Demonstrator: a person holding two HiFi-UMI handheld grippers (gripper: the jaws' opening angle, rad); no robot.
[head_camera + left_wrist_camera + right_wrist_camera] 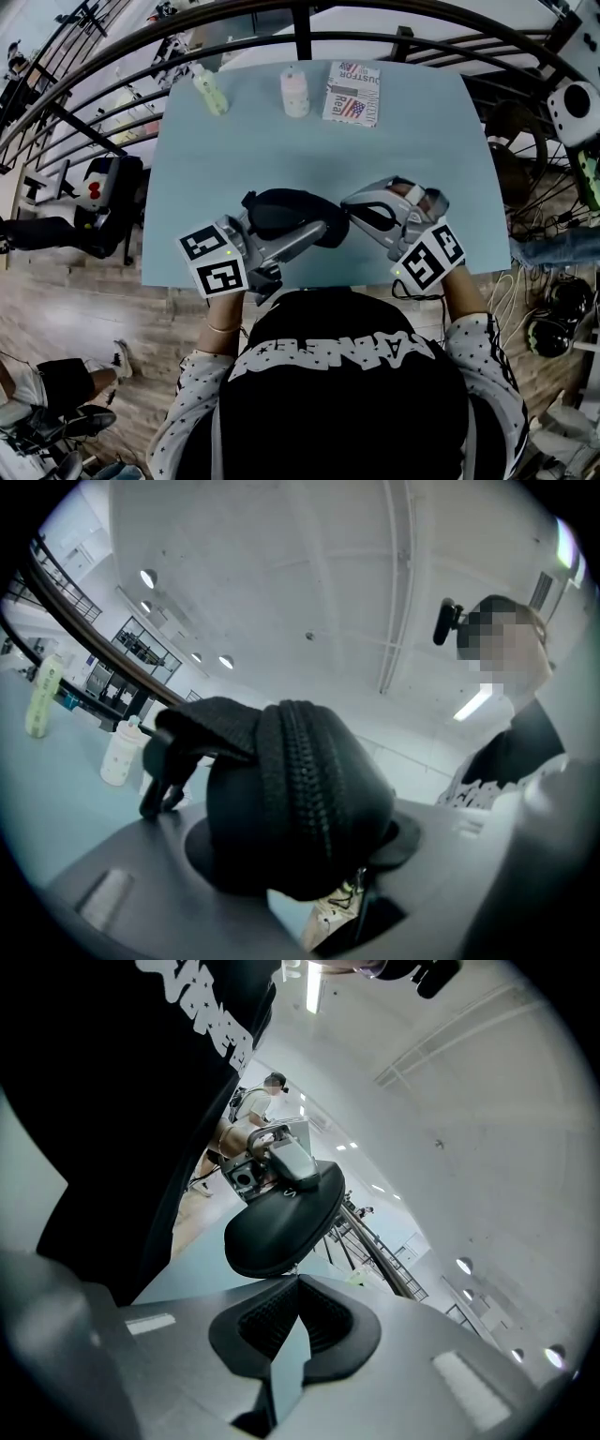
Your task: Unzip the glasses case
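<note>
A black zipped glasses case [291,214] sits just above the light blue table [234,159], near its front edge. My left gripper [322,230] reaches in from the left and is shut on the case. In the left gripper view the case [291,799] fills the space between the jaws, its zip running over the top and a strap loop [173,761] hanging at its left. My right gripper [347,208] is shut with its tips against the case's right end. In the right gripper view its tips [298,1281] meet right under the case [281,1218]. Whether they pinch a zip pull is hidden.
At the table's far edge stand a green bottle [210,91], a white bottle [294,92] and a printed packet [352,94]. A dark railing [300,28] curves behind the table. The person's torso is close against the near edge.
</note>
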